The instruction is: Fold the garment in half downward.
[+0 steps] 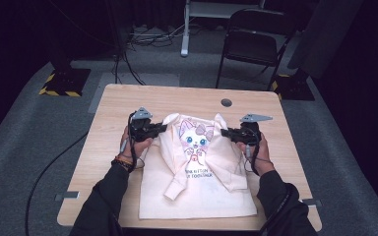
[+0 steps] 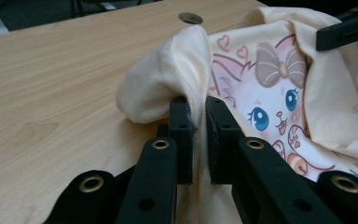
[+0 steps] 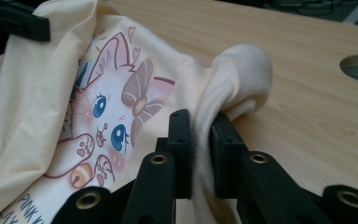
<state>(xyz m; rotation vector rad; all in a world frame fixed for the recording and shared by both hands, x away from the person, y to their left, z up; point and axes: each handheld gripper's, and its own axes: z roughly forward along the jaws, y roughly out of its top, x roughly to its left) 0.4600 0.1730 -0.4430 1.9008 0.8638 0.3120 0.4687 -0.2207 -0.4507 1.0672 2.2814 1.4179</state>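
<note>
Left gripper [image 2: 196, 140]: jaws clenched on the cream kitten shirt [image 1: 197, 167], a shoulder fold bunched between them.
Right gripper [image 3: 200, 149]: pinching the opposite shoulder likewise.
Purpose: probably folding it on the table [image 1: 128, 103].

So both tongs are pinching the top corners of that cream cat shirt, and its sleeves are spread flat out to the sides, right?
Not quite. The left tongs and right tongs do pinch the top corners of the shirt, but the high view shows the sleeves folded inward across its front, not spread out to the sides.
</note>
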